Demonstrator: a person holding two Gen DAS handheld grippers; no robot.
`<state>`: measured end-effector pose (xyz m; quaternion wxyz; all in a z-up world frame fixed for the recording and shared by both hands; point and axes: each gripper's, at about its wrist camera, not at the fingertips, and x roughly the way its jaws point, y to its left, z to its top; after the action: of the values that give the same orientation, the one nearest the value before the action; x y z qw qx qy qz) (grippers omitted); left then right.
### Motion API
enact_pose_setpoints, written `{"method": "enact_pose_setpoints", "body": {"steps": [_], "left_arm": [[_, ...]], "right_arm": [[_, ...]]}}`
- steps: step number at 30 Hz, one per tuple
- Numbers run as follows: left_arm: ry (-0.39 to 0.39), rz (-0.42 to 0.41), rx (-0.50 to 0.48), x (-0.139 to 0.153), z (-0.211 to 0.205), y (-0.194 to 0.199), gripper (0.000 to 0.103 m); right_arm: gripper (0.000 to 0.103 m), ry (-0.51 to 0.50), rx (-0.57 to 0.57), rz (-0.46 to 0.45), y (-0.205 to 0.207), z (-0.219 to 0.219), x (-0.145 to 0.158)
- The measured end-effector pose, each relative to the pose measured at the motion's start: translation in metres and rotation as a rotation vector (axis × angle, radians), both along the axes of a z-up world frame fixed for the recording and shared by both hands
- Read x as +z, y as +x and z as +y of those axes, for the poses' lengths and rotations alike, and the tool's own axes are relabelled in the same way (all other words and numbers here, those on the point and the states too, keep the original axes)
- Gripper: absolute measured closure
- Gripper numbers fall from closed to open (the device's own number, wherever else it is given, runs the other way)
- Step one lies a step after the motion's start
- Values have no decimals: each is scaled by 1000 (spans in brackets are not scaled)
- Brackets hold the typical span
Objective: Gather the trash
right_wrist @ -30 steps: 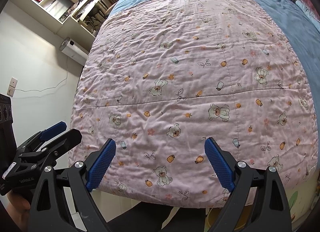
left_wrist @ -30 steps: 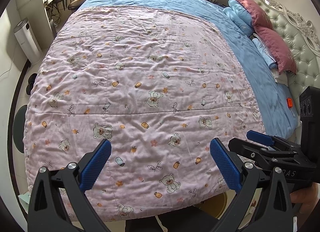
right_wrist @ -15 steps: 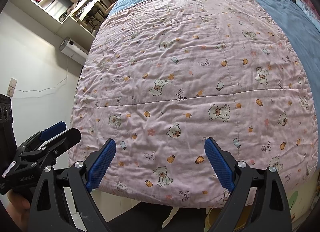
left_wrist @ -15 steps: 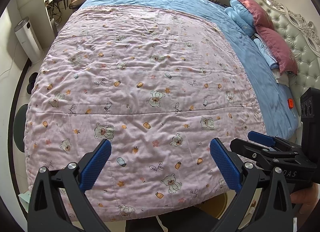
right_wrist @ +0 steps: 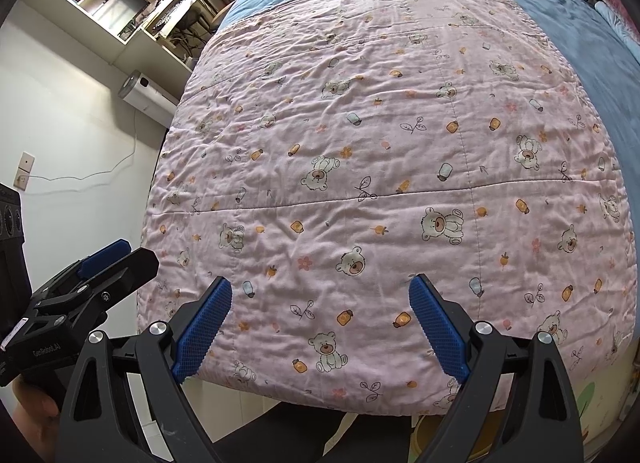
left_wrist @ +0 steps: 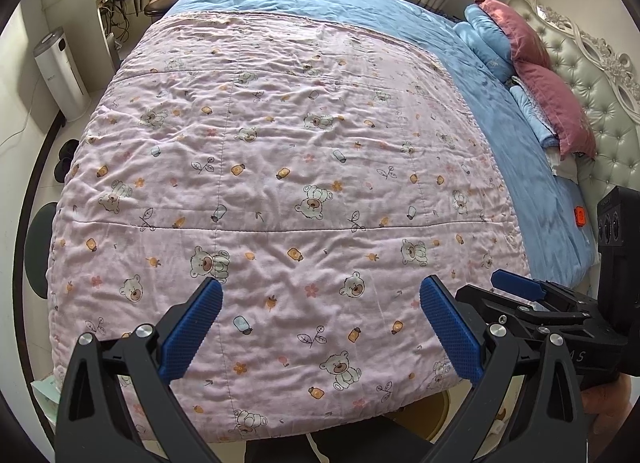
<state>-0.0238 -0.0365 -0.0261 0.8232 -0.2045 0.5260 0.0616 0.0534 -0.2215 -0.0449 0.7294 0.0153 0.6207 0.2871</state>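
Both hand-held grippers, left point(left_wrist: 320, 315) and right point(right_wrist: 320, 313), hover with jaws spread wide and empty over the near end of the pink quilt point(left_wrist: 280, 167). No certain trash lies on the bed. A small orange item point(left_wrist: 579, 216) sits on the blue sheet point(left_wrist: 532, 167) at 3 o'clock; what it is I cannot tell. It is probably light and rigid, best pinched across its short sides.
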Motion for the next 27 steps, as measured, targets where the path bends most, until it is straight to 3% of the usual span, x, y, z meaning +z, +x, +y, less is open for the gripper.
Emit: {"method": "enact_pose_setpoints", "body": {"steps": [5,10,27], "left_arm": [[37,-15,-12,4,-3,-3,4],[4,-6,11,4,2,-1,4],[38,-4,3,8,-1,-4,4]], "right_arm": [[16,1,0,1,0,1,0],[16,0,-1,0,0,0,0],[16,3,-1,3,-4,-2,0]]}}
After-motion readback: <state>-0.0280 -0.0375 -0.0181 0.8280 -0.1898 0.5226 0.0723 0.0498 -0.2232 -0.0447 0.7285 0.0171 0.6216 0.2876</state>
